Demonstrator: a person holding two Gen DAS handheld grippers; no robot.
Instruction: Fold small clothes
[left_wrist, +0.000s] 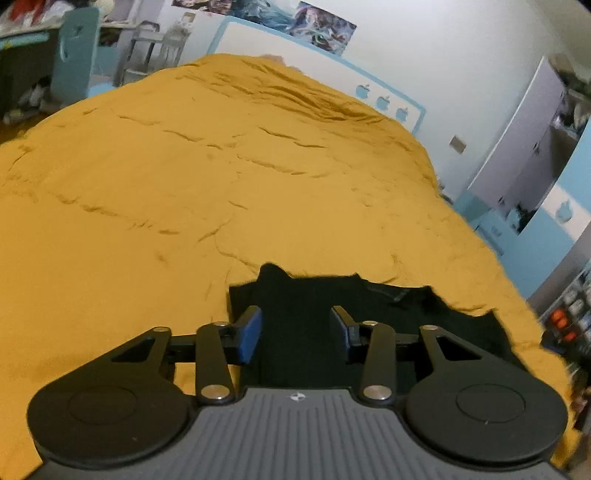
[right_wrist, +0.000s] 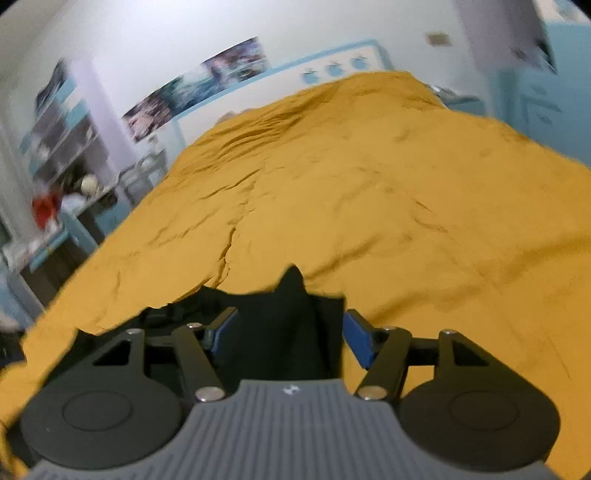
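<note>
A small black garment (left_wrist: 369, 306) lies on the mustard-yellow bedspread (left_wrist: 221, 166) near the bed's front edge. My left gripper (left_wrist: 297, 326) is open, its blue-padded fingers (left_wrist: 251, 332) spread over the garment's left part, with black cloth between them. In the right wrist view the same black garment (right_wrist: 288, 317) lies under my right gripper (right_wrist: 288, 332), which is open too, with a raised peak of cloth just ahead between the blue pads (right_wrist: 356, 341). Whether either gripper touches the cloth I cannot tell.
The bedspread (right_wrist: 369, 184) is wrinkled and stretches far ahead to a white and blue headboard (left_wrist: 314, 62). A desk and chair (left_wrist: 74, 55) stand at the far left. Cupboards (left_wrist: 535, 147) and shelves line the right wall.
</note>
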